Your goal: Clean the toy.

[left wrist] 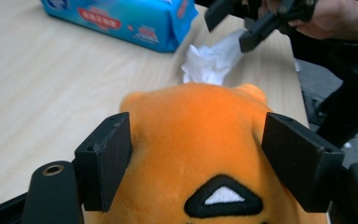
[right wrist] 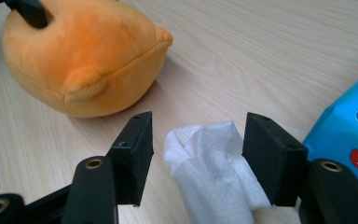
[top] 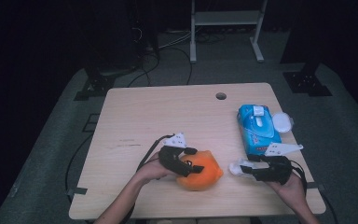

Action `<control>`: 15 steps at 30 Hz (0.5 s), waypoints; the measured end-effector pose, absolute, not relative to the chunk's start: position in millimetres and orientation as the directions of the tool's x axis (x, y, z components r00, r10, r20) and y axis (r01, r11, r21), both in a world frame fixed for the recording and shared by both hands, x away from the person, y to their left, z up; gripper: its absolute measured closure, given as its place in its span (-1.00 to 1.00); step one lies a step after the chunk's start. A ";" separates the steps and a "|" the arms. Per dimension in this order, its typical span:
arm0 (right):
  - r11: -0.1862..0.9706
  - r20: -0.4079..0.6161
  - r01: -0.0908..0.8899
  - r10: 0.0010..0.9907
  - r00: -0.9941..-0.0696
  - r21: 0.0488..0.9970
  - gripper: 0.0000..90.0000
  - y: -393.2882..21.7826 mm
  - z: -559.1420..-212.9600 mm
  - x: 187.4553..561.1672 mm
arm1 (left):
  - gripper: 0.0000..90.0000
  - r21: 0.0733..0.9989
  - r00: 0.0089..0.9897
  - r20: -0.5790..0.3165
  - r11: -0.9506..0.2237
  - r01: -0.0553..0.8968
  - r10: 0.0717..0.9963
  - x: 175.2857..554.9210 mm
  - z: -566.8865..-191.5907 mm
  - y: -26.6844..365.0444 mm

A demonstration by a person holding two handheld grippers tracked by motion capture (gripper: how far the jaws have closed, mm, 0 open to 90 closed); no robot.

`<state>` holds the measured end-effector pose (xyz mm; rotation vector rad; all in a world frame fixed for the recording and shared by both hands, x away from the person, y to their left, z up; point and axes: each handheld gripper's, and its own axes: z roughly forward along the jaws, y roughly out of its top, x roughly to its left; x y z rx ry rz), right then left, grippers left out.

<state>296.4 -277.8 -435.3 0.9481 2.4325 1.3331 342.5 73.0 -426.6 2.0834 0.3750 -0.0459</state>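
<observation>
Orange plush sits closest to you, low in the middle of the high view: the orange plush toy (top: 200, 171) rests on the wooden table (top: 168, 112) near its front edge. Your left gripper (top: 193, 161) is down over it, and in the left gripper view its jaws straddle the toy's head about half open, pads close against the fur on both sides; whether they are actually pressing in, you cannot tell from here. Just to the right of the toy, your right gripper (top: 242, 168) carries a crumpled white wet wipe (right wrist: 212, 172). In the right gripper view the wipe sits between jaws that are a good way open, its right edge against the right pad and a gap showing at the left one, so it looks loosely caught rather than firmly clamped. Farther back on the right side of the frame lies the blue wipes pack (top: 257, 128), with a small round white lid (top: 282, 122) just beside it. You seem to be at the step of steadying the toy so the wipe can clean it. The next move probably calls for a firm, gentle hold with the left, then bringing the wipe leftward until it touches the fur, tightening the right jaws first so it does not slip.
</observation>
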 end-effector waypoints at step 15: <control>0.378 0.116 0.431 0.627 -0.770 0.820 -0.10 -277.6 -434.7 294.3 | -0.06 0.838 0.958 -0.118 -0.491 0.237 0.261 327.2 -431.8 72.9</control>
